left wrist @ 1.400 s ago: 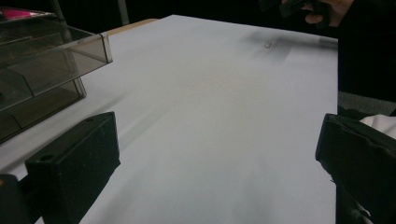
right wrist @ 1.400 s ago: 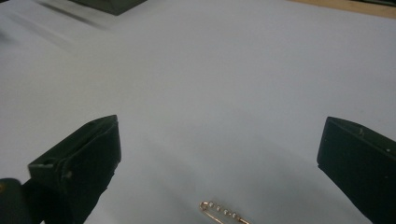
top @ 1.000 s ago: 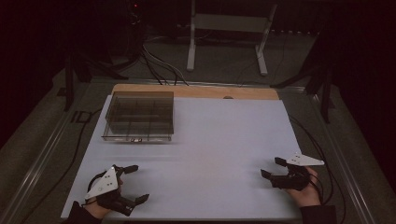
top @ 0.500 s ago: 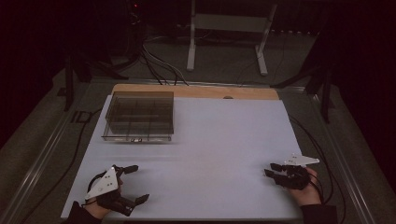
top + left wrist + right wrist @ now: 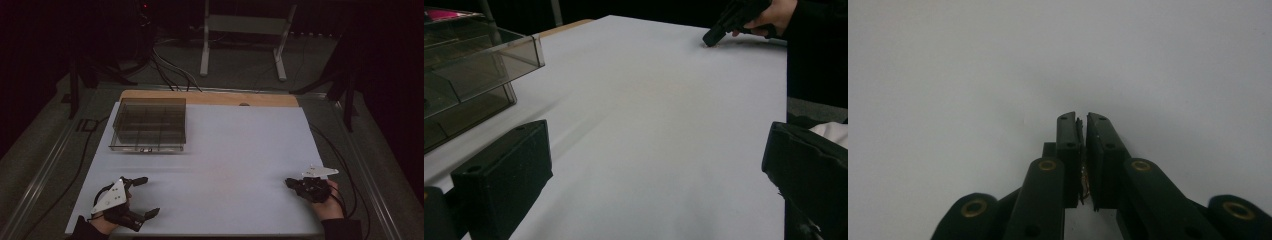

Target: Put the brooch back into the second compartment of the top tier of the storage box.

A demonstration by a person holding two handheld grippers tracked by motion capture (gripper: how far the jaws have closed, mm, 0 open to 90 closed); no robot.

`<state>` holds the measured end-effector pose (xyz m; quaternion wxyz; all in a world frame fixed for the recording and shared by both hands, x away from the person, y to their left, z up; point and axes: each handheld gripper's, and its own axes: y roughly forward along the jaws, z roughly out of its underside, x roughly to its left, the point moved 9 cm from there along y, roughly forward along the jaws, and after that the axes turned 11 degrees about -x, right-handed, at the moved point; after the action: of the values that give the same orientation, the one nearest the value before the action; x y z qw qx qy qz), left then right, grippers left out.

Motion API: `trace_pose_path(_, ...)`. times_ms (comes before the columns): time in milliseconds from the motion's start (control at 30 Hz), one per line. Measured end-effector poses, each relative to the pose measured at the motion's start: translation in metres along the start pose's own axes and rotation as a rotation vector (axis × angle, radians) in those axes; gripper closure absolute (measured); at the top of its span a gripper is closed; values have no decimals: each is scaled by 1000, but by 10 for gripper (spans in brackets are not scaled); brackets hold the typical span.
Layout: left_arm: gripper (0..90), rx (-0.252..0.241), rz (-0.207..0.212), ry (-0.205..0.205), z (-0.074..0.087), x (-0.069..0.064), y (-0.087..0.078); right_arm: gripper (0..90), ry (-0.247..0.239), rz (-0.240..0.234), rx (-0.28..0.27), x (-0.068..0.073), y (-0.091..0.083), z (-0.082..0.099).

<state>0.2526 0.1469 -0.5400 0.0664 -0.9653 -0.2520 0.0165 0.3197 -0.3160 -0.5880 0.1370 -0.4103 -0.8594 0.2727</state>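
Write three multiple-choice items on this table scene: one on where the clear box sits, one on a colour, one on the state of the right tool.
1. Where on the white sheet does the clear compartment box sit?
A. far left corner
B. near right corner
C. centre

2. What colour is the strip of table beyond the sheet's far edge?
A. blue
B. wood brown
C. red

3. How do the jaws of the right tool stand?
A. wide apart
B. closed together
C. clamped on the box

Answers: 1 A, the high view shows the box at the sheet's far left. 2 B, a tan wooden edge shows there. 3 B, the right gripper view shows the pads almost meeting.
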Motion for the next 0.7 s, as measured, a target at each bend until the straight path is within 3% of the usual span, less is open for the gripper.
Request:
trace_pose_path(267,7,-3,-1,3,-1,0,0,857,-18,20,15,1,0,-1)
trace_pose_path(700,7,-1,1,-1,0,0,0,858,-5,18,-18,5,-5,-10)
